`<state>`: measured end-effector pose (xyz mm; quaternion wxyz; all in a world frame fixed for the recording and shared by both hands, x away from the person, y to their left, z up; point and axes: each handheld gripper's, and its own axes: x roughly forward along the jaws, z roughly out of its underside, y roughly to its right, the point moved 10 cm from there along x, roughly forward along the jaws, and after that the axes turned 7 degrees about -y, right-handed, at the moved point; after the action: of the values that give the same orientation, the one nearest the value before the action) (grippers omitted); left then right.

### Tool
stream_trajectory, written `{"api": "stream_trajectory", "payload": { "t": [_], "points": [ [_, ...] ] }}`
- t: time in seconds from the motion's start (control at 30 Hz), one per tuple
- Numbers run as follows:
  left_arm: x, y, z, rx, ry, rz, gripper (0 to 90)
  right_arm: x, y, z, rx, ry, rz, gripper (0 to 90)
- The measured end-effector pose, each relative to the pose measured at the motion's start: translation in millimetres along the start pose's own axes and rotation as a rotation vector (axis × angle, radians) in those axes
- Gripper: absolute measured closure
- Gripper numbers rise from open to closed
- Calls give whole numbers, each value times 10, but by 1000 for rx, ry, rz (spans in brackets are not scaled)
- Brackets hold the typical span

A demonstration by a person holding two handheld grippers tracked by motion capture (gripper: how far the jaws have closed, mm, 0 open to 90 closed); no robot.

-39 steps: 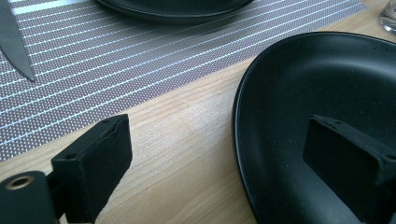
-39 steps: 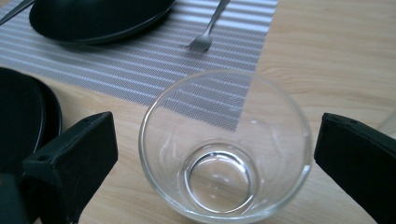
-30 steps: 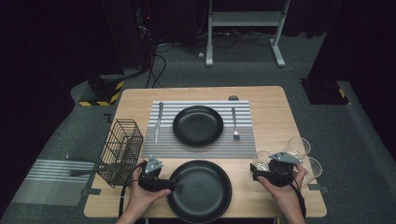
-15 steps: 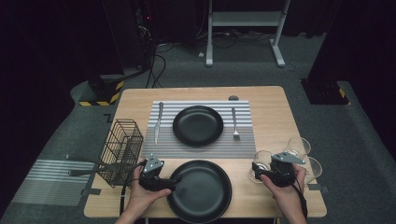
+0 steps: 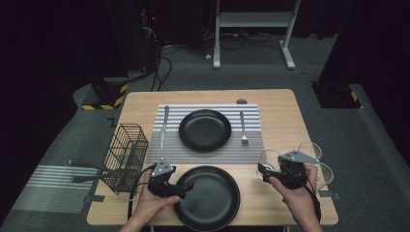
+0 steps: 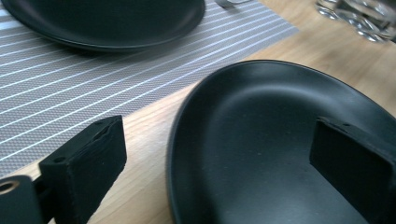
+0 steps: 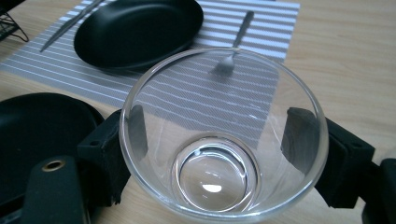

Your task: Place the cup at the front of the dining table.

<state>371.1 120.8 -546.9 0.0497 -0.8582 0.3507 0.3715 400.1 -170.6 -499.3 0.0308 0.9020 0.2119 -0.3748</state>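
High view: the right tongs (image 5: 265,173) sit at the near right of the tabletop (image 5: 275,104), clamped on a clear glass (image 5: 269,159) from the cluster of glasses (image 5: 319,164) there. Their jaws have just been closing, with the glass between them. The left tongs (image 5: 186,188) lie at the left rim of the near plate (image 5: 208,198). The mat (image 5: 251,145) with the far plate (image 5: 205,129), fork (image 5: 243,128) and knife (image 5: 164,126) lies ahead and to the left of the glass, so the right hand is the nearer one for carrying it there.

Left gripper view: jaws wide, one outside the near plate's (image 6: 280,140) rim, one over its inside, not pressing.

Right gripper view: the glass (image 7: 219,135) stands upright between both pads, mouth up. The bare mat (image 7: 275,28) right of the fork (image 7: 233,46) lies straight ahead.
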Motion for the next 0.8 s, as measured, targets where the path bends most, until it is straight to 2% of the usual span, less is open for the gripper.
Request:
{"api": "stream_trajectory", "payload": {
  "t": [0.13,0.17,0.33,0.37,0.57,0.8],
  "points": [
    [13,38,-25,5,-3,10,39,-16,-74,-86,-16,7,-18,195],
    [14,58,-48,8,-1,18,39,-16,-141,-141,-27,10,-29,195],
    [16,104,-109,20,6,29,39,17,-265,-213,-50,5,-49,195],
    [22,131,-138,29,10,34,39,45,-337,-254,-62,3,-63,195],
    [58,207,-192,52,12,54,37,90,-469,-338,-77,1,-87,195],
    [101,275,-280,68,28,76,37,120,-677,-454,-117,1,-117,195]
  ]
}}
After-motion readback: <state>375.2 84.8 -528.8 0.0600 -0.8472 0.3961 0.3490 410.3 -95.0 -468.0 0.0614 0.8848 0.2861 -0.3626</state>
